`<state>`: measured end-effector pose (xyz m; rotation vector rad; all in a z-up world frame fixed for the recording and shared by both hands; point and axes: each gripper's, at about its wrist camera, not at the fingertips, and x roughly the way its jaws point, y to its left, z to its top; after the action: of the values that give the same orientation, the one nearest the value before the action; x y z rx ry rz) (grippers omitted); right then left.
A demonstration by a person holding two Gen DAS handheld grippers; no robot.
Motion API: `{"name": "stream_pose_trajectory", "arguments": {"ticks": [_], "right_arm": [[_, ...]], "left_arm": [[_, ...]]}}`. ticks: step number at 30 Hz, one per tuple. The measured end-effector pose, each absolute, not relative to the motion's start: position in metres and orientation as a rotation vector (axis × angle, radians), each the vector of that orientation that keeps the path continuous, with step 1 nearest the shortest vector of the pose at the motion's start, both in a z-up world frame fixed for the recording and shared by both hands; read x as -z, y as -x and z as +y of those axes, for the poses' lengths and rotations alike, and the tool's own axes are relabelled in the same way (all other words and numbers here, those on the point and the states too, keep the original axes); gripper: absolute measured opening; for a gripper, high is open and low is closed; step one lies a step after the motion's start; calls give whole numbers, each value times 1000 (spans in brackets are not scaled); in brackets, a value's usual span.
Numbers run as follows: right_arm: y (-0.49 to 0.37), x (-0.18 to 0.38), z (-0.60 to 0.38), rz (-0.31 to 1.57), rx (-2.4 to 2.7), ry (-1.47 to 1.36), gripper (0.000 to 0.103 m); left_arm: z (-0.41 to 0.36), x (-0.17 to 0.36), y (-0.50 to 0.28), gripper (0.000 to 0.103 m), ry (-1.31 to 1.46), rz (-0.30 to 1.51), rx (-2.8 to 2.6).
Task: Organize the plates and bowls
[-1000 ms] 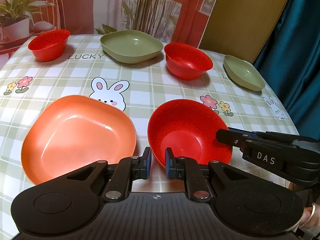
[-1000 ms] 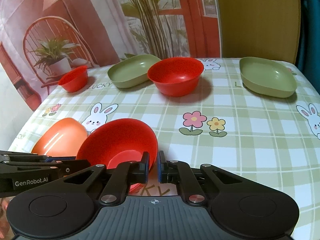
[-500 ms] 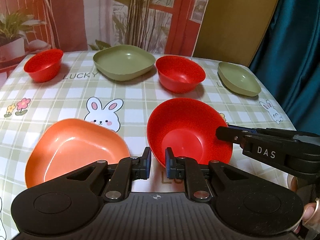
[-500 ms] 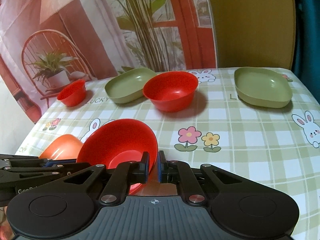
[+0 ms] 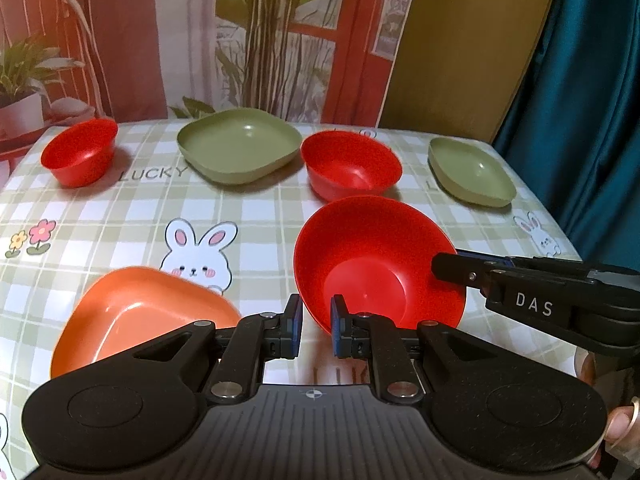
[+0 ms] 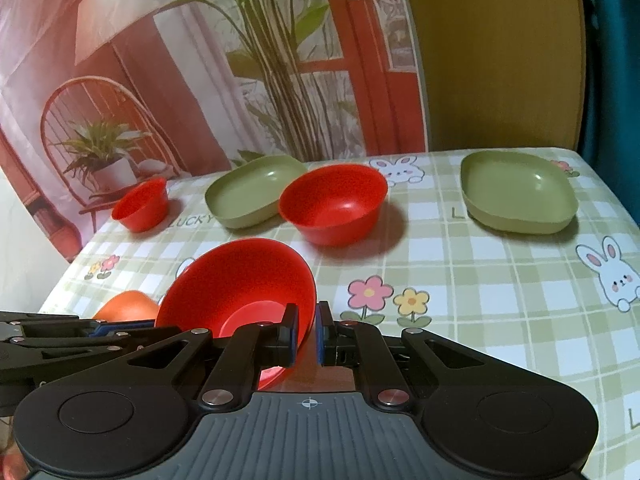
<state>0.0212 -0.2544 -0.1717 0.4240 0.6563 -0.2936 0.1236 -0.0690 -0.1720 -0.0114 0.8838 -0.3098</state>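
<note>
Both fingers pinch my red bowl at its rim, left gripper near, right gripper opposite, above the bench beside the orange plate. Light, stiff, slick plastic: I'd hold the rim.

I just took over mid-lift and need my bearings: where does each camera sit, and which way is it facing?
Left wrist: rides the left tool, angled down over the tablecloth; the tool pinches the held red bowl; the right tool enters from the right, fingers beside it.
Right wrist: rides the right tool, facing the backdrop; it pinches the bowl's other rim; the left tool enters from the left.
Shared: the held bowl, orange plate, two green plates, two other red bowls.
</note>
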Motion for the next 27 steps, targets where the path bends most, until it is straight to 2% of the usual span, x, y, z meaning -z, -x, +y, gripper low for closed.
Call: {"name": "stream_pose_trajectory", "arguments": {"ticks": [13, 27], "right_arm": [[-35, 138, -282, 585, 298, -384, 9], [-64, 135, -329, 581, 315, -415, 9]], "left_arm": [[-86, 146, -147, 16, 32, 837, 293], [-110, 141, -190, 16, 29, 839, 298]]}}
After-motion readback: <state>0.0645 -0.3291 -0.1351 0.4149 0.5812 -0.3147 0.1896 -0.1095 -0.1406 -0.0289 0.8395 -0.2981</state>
